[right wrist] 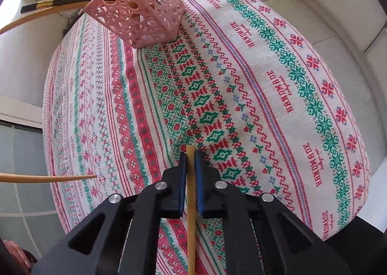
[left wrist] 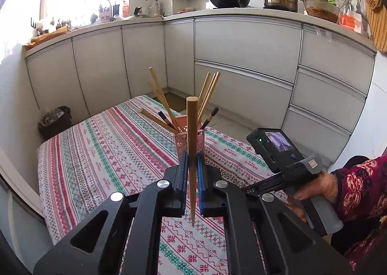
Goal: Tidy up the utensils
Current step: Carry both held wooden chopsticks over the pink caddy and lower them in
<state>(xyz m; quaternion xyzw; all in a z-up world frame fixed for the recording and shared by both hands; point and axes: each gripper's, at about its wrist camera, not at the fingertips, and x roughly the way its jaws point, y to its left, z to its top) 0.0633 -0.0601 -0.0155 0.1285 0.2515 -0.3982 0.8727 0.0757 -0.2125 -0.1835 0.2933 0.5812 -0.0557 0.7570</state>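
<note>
Each claw is clamped on one chopstick, ready for the pink holey plastic basket: the left claw holds a brown wooden chopstick upright just before the basket, and the right claw holds a pale wooden chopstick well short of it.

the left tongs point forward and slightly down, clamped on an upright wooden chopstick. the right tongs point steeply down, gripping a thinner chopstick. a hand holds the right handle.

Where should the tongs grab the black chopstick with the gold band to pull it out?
Probably near the gold band on the black chopstick, pinching across the shaft from the side: that end leans out well past the pink holder's rim; the lower end is hidden inside.
</note>
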